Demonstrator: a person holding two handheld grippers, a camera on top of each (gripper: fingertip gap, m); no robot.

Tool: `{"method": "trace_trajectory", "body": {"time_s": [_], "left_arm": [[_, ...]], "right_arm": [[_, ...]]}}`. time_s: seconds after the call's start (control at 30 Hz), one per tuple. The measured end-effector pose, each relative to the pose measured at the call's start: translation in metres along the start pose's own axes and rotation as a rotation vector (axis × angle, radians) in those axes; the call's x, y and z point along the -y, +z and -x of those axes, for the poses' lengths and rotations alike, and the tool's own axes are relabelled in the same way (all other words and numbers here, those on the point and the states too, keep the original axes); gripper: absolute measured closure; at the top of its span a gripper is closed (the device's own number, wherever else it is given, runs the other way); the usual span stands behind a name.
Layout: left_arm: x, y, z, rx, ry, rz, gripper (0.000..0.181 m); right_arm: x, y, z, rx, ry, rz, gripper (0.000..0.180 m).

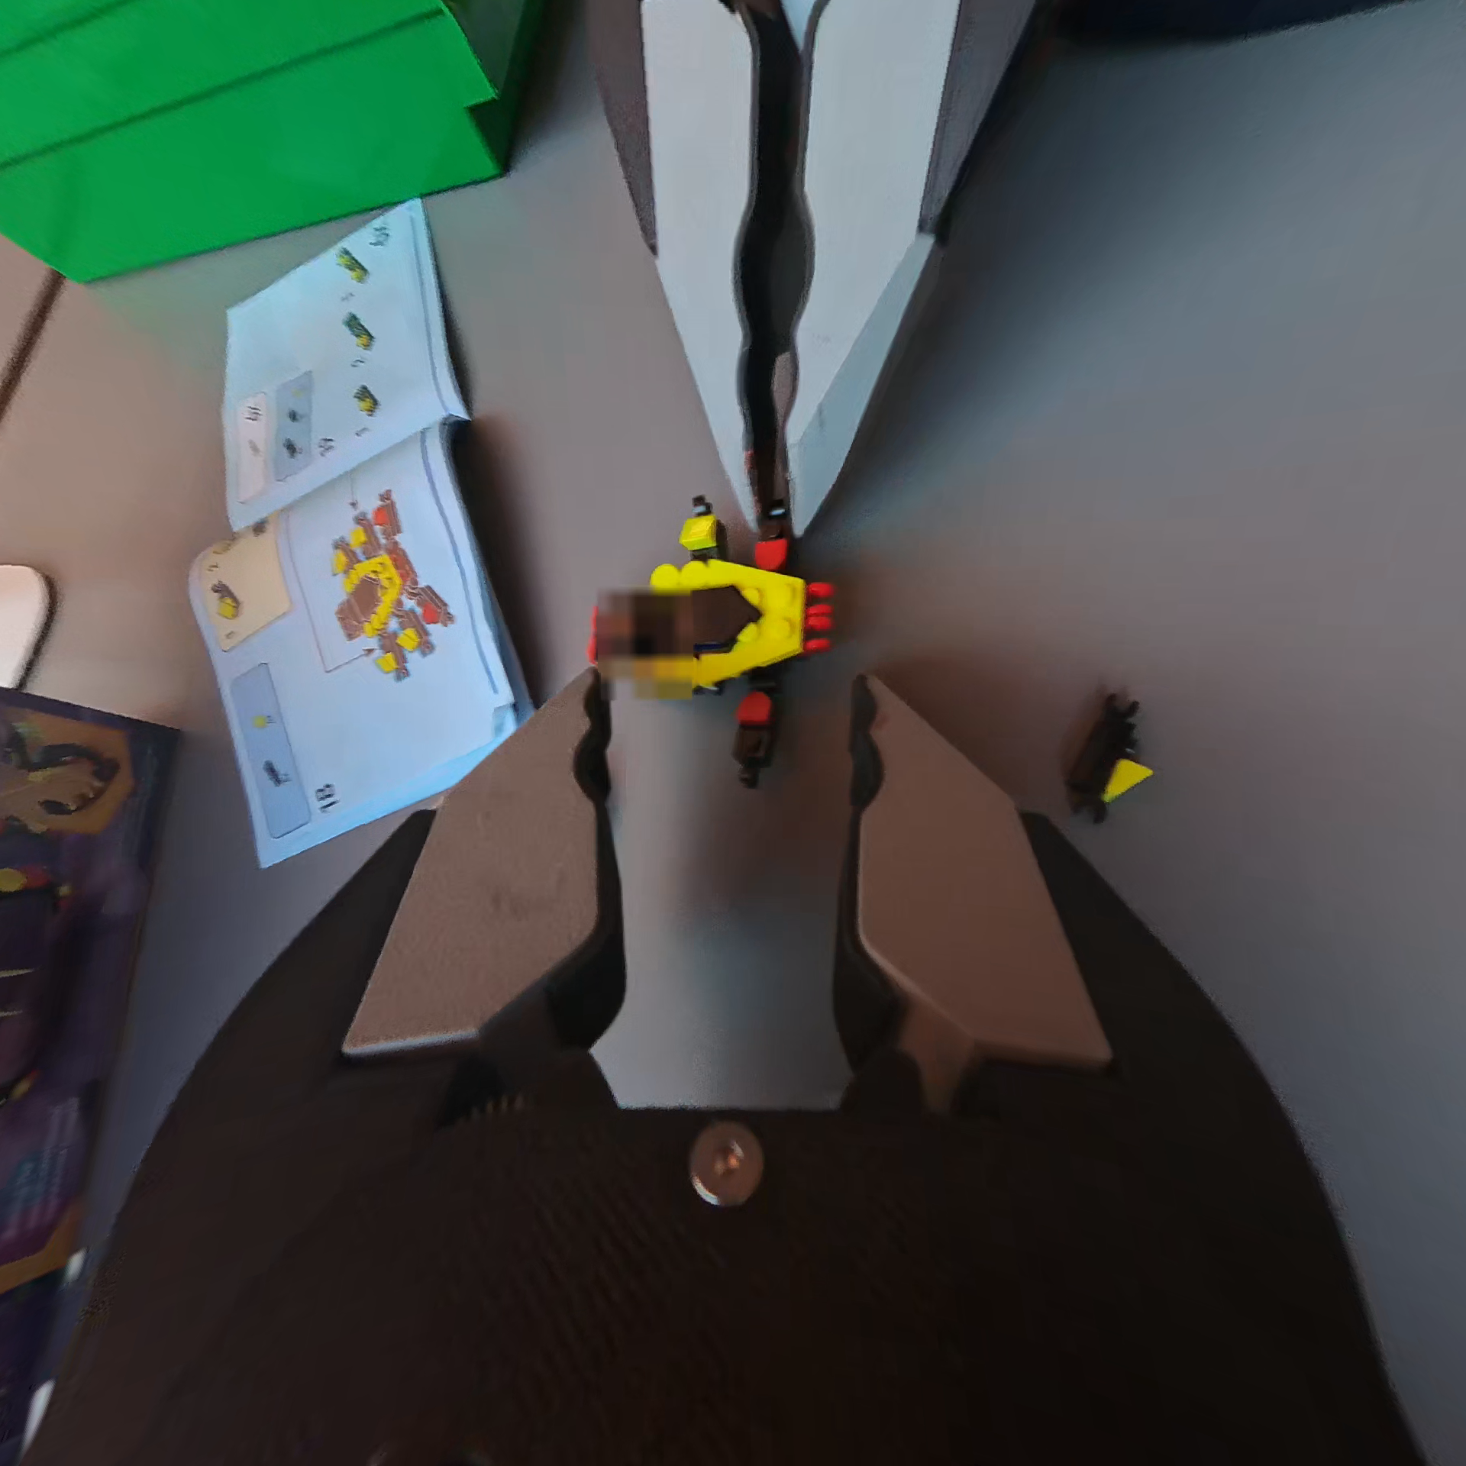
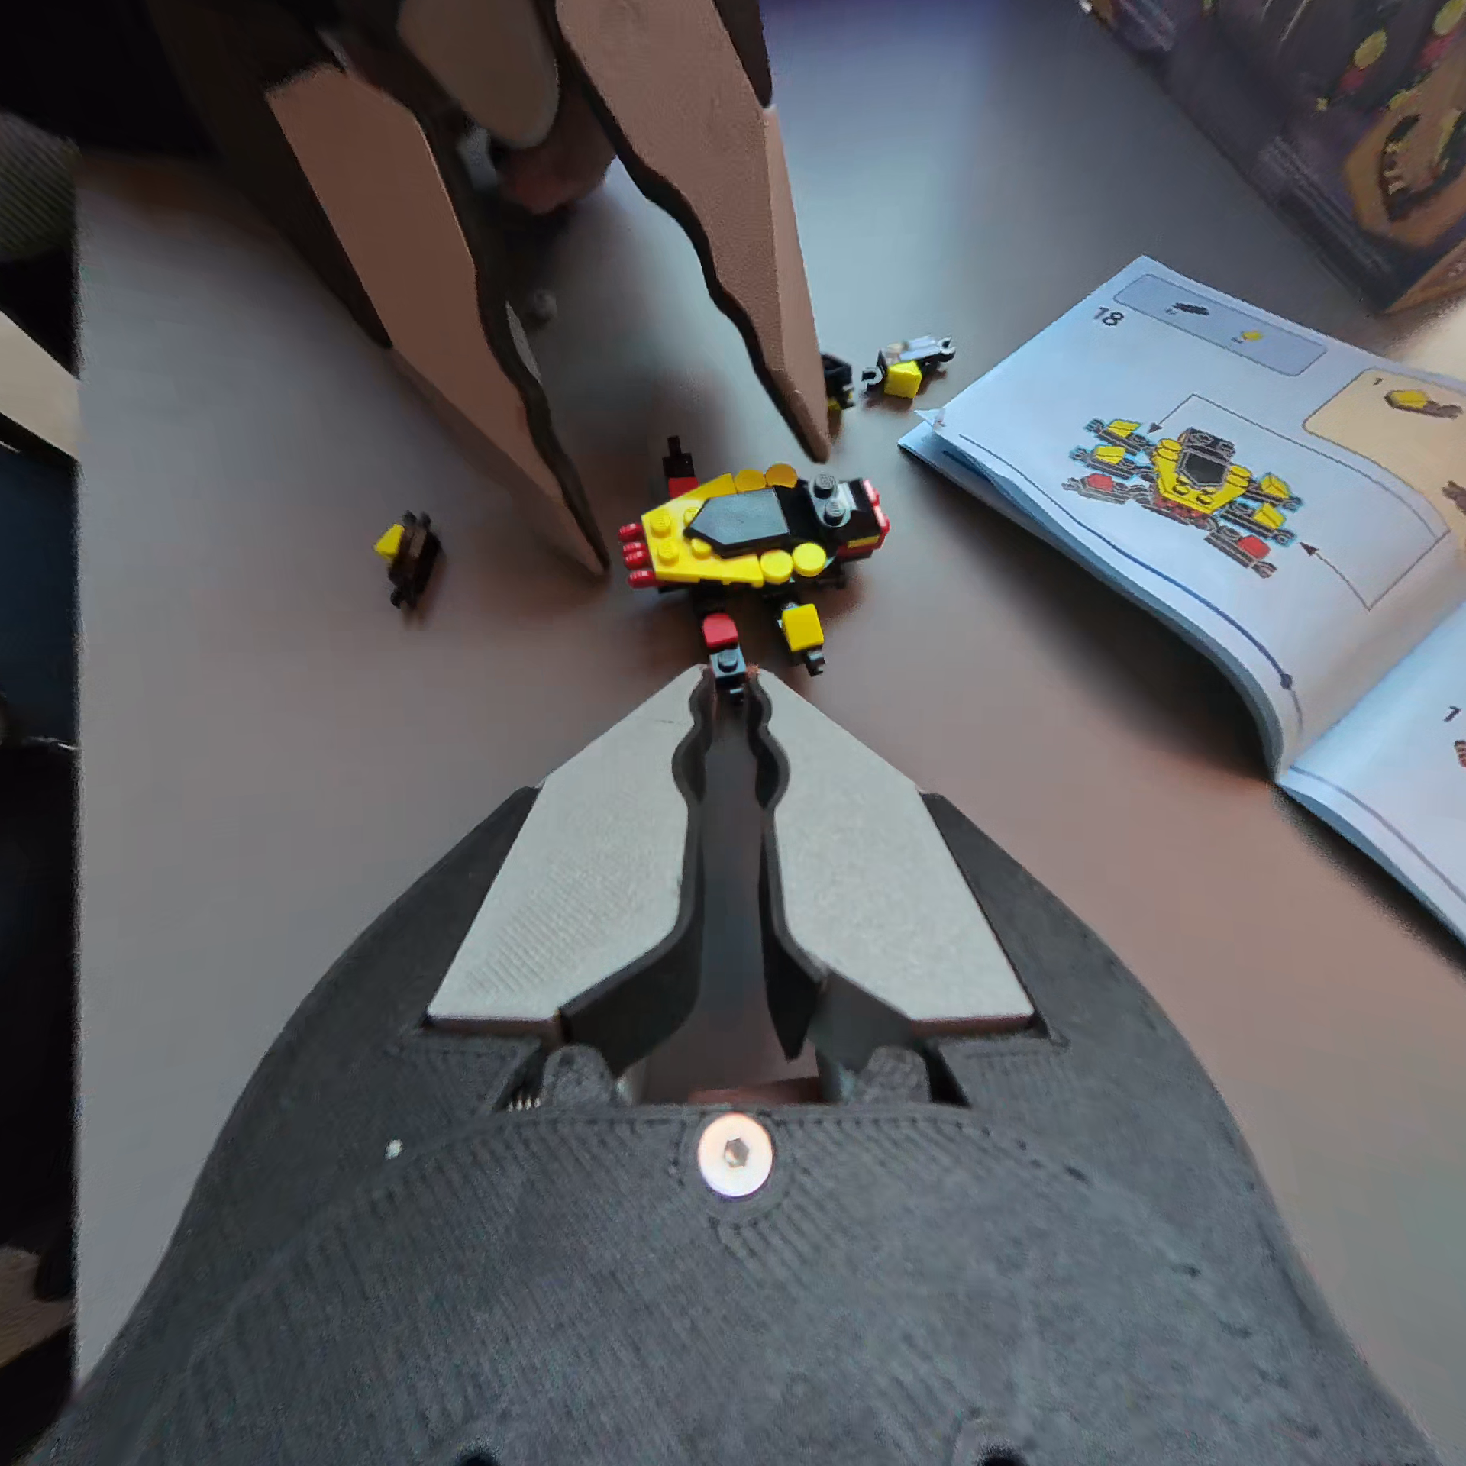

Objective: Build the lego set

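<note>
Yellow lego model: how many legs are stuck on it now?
3. The near red leg sits in the right gripper, the yellow leg is beside it, and the far red leg is opposite. The yellow body may hide more.

green paper bag [image 1: 238, 119] lies at the far left of the grey table [image 1: 1190, 397], its edge near the top corner of an open booklet. a pale rounded object [image 1: 20, 623] shows at the left edge, cut off, can't tell what it is.
</note>
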State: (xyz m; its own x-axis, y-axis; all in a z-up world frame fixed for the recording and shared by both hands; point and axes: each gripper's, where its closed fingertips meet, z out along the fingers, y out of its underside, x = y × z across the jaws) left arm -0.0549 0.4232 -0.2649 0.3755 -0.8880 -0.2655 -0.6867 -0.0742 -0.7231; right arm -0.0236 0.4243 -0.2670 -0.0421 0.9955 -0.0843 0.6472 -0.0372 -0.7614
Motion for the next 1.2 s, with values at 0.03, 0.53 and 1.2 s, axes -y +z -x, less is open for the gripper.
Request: {"method": "trace_trajectory", "body": {"time_s": [0.03, 0.53, 1.2], "left_arm": [[0.001, -0.001, 0.004, 0.035, 0.022, -0.008, 0.115], [0.013, 0.005, 0.007, 0.254, 0.274, 0.024, 0.153], [0.026, -0.009, -0.002, 0.162, 0.210, -0.050, 0.154]], "right_arm": [[0.005, -0.003, 0.001, 0.035, 0.046, -0.037, 0.175], [0.040, -0.019, 0.008, 0.244, 0.293, -0.291, 0.175], [0.059, -0.014, 0.021, -0.340, -0.579, -0.145, 0.168]]}}
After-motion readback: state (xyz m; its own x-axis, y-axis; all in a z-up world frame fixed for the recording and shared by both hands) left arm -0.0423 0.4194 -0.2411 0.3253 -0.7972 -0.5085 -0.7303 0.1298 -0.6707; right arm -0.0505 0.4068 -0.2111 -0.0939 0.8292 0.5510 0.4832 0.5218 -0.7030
